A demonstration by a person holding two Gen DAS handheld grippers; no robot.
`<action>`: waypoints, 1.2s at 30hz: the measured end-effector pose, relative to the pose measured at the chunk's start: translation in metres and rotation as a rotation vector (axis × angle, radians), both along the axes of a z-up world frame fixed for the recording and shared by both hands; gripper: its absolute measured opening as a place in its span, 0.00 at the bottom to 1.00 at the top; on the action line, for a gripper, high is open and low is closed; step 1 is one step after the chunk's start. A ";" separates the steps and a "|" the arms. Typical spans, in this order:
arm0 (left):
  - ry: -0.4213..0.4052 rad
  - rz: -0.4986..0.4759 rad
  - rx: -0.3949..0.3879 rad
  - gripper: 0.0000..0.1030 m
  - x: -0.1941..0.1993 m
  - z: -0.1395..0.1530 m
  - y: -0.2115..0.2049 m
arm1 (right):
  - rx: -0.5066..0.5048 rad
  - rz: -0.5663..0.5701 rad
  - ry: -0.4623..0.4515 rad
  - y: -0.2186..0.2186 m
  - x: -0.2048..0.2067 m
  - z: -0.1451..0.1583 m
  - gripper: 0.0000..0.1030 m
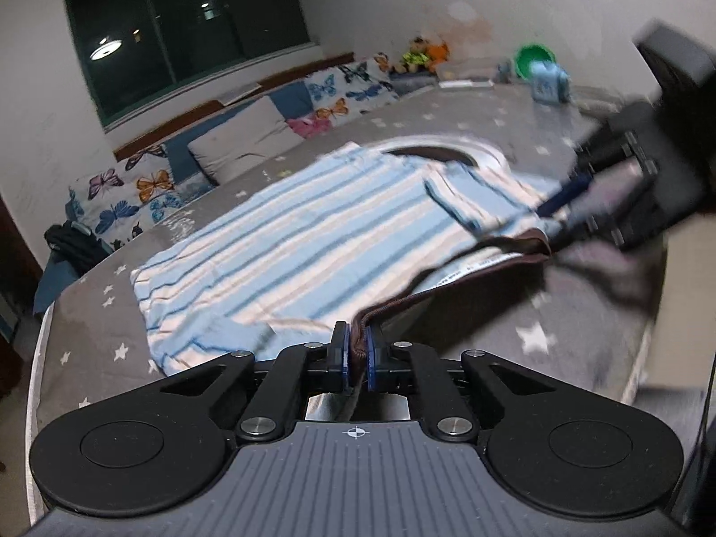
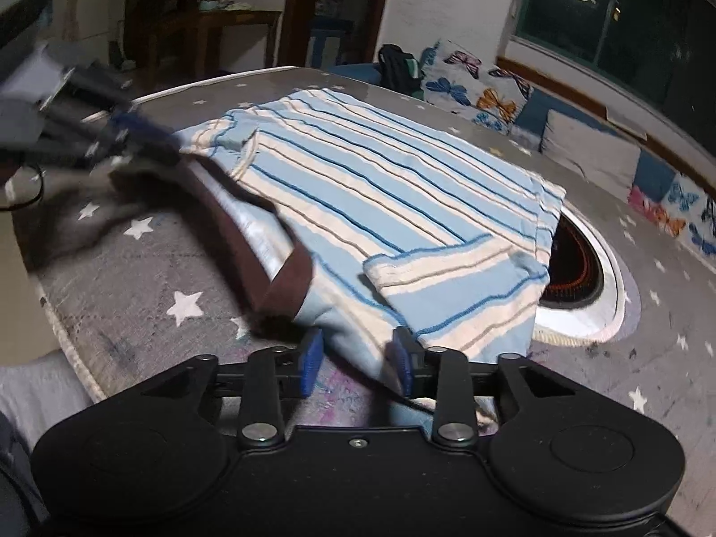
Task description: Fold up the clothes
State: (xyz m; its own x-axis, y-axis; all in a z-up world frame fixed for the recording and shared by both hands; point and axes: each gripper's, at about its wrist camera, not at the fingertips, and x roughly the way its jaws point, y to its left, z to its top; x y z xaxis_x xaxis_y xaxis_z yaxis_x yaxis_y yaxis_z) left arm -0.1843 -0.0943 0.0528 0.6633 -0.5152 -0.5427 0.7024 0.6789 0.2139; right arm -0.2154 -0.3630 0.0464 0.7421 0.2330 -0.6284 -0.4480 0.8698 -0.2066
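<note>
A light-blue shirt with white and dark stripes lies spread on the grey star-print bed cover. Its brown neckband runs up off the bed into my left gripper, which is shut on it. In the right wrist view the shirt has one sleeve folded over its front. My right gripper stands open at the near shoulder, with loose fabric lying between the blue pads. Each gripper shows blurred in the other's view: the right gripper and the left gripper.
A round white-rimmed shape with a dark centre shows partly from under the shirt. Butterfly-print pillows and a grey pillow line the wall side. A green bowl, a blue box and soft toys sit at the far corner.
</note>
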 end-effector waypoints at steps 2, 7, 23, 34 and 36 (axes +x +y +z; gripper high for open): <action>0.001 0.009 -0.017 0.07 0.005 0.005 0.000 | -0.028 0.003 -0.022 0.003 0.000 -0.002 0.52; 0.005 0.021 -0.059 0.07 0.018 0.017 0.000 | -0.099 -0.004 -0.083 0.010 0.010 -0.008 0.52; 0.038 0.031 -0.088 0.08 0.001 -0.001 0.014 | -0.213 -0.067 -0.300 0.009 -0.008 -0.013 0.44; 0.039 0.027 -0.083 0.10 0.005 0.000 0.013 | -0.246 -0.065 -0.225 0.008 0.015 -0.022 0.34; 0.041 0.018 -0.068 0.15 0.002 -0.004 0.013 | -0.192 -0.080 -0.179 0.003 0.025 -0.021 0.18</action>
State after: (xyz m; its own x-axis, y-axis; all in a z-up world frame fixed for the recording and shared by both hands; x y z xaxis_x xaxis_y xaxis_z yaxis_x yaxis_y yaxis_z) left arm -0.1825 -0.0818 0.0492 0.6507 -0.5403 -0.5335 0.6972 0.7035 0.1379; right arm -0.1902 -0.3598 0.0252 0.8565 0.0578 -0.5128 -0.3206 0.8382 -0.4411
